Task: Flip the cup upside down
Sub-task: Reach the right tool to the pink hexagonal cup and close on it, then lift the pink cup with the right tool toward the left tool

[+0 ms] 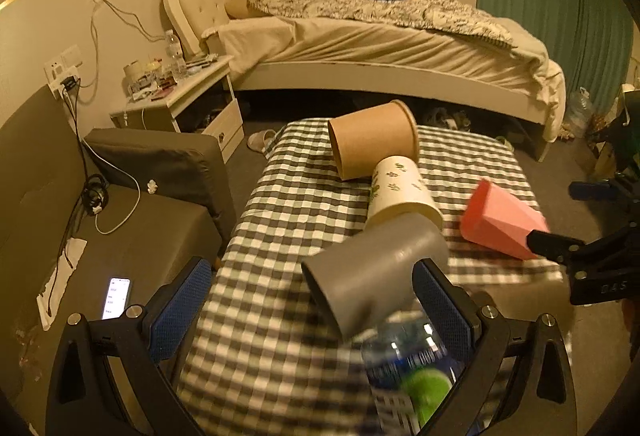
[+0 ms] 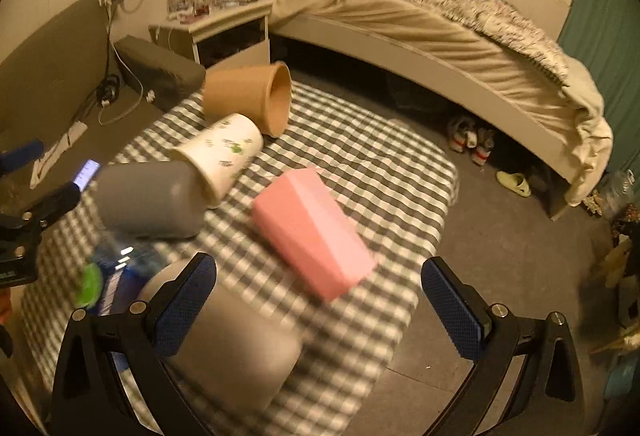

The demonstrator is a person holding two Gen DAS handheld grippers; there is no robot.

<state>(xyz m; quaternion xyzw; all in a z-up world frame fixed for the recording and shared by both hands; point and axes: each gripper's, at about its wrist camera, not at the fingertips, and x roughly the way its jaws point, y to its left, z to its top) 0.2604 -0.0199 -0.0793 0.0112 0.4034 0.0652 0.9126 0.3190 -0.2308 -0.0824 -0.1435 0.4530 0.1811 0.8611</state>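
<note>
Several cups lie on their sides on a checkered table: a brown paper cup, a white cup with green print, a grey cup and a pink faceted cup. My left gripper is open, with the grey cup between and just beyond its fingers. My right gripper is open, close to the pink cup. The grey cup, white cup and brown cup show to its left. A beige cup lies near its left finger.
A plastic water bottle with a green cap lies at the table's near edge, also in the right wrist view. A bed, a nightstand and a dark sofa with a lit phone surround the table.
</note>
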